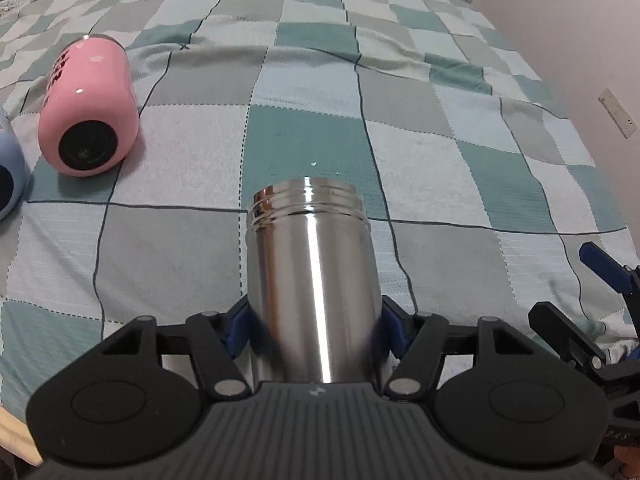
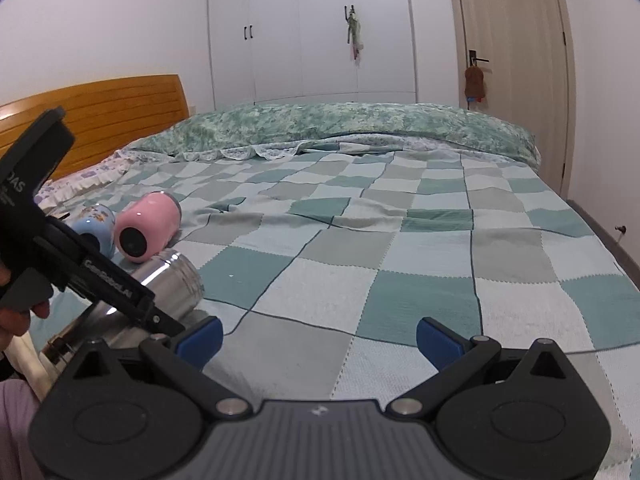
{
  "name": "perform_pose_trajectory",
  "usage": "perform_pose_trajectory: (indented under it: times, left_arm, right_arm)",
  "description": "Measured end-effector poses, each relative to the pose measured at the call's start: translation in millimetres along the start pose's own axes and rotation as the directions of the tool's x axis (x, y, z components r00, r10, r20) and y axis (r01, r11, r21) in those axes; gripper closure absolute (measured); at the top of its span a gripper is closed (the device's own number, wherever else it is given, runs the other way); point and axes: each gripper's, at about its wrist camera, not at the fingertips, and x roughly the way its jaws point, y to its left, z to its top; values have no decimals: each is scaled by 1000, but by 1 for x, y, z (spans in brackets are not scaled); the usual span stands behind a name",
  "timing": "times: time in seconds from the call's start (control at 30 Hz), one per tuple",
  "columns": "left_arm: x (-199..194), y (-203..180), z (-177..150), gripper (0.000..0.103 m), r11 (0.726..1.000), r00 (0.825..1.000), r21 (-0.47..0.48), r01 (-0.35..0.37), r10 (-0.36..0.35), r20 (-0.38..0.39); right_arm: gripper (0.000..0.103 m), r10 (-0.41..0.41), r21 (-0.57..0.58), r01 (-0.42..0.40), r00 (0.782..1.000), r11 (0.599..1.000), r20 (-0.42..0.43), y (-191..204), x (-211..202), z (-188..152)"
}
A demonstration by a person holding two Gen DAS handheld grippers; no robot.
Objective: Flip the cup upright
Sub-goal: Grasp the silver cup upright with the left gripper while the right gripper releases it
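A shiny steel cup (image 1: 312,276) with a threaded rim lies on its side between the blue pads of my left gripper (image 1: 316,326), which is shut on its body, rim pointing away from me. It also shows in the right wrist view (image 2: 168,280), partly hidden by the left gripper's black frame. A pink cup (image 1: 88,108) lies on its side at the left, its black base toward me. A light blue cup (image 1: 8,176) lies beside it at the left edge. My right gripper (image 2: 318,340) is open and empty above the bedspread.
All lie on a checked green and grey bedspread (image 1: 440,160). A wooden headboard (image 2: 100,116) stands at the left, a folded green quilt (image 2: 340,124) lies across the far side, and white wardrobes and a door stand behind. The right gripper's tip (image 1: 604,268) shows at the right.
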Motion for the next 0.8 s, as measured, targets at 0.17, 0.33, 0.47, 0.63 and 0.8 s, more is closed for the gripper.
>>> perform_pose_trajectory:
  times: [0.17,0.33,0.47,0.63,0.8]
  left_arm:
    - [-24,-2,-11,38,998,995,60,25,-31,91]
    - [-53,-7,-23,39,990,977,136,46,-73,200]
    - [-70,-15,-31,39,980,953,196,46,-102,285]
    - [-90,-37,-23,39,959,894,281,30,-152,422]
    - [-84,-71,3,39,950,834,311,17,-185,519]
  right_arm:
    - [0,-20,29,20,1000,999,15,-6,-9,-4]
    - [0,-44,77,41,998,996,37,-12,-17,-9]
    - [0,-59,109,53,997,993,53,-16,-22,-15]
    - [0,-80,128,68,993,989,90,-19,-28,-17]
    - [0,-131,130,113,981,985,140,-24,-37,-15]
